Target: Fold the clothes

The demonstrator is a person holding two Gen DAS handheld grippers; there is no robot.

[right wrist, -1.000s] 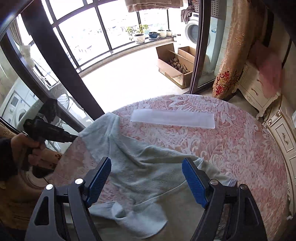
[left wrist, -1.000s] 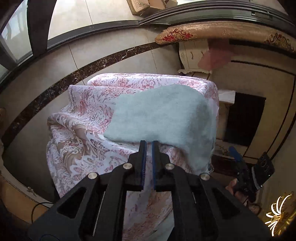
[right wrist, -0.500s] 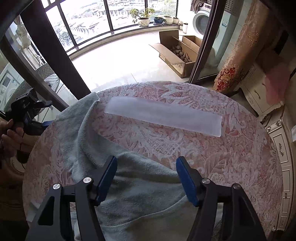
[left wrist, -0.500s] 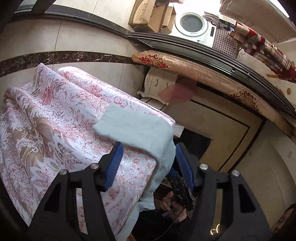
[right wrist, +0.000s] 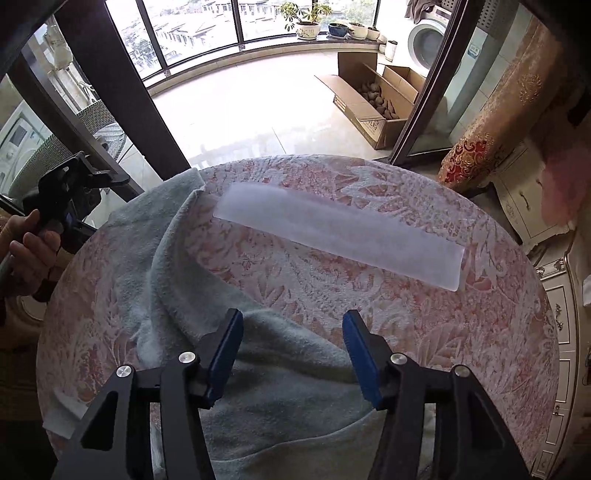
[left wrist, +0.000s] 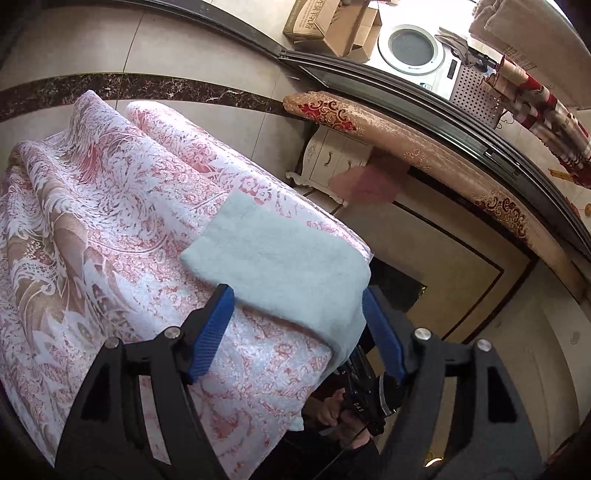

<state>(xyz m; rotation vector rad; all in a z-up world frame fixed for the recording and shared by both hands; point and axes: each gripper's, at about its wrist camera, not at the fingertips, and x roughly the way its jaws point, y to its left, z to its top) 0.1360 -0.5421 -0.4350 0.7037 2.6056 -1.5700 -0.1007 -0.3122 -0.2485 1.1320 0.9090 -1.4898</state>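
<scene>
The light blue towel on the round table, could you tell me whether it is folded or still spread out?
Not folded: the light blue towel lies loose and rumpled across the table, one end draped over its edge, with no neat fold.

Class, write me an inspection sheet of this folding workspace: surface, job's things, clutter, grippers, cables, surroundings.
Surface: round table under a pink floral tablecloth.
Job's things: pale blue towel, rumpled, draped over the table's edge.
Clutter: white strip lying flat on the cloth.
Grippers: left gripper jaws opening astride the towel's edge; right gripper jaws closing above the towel, pads clear of it.
Cables: nothing seen.
Surroundings: cardboard box, washing machine, potted plants, curtain.
</scene>
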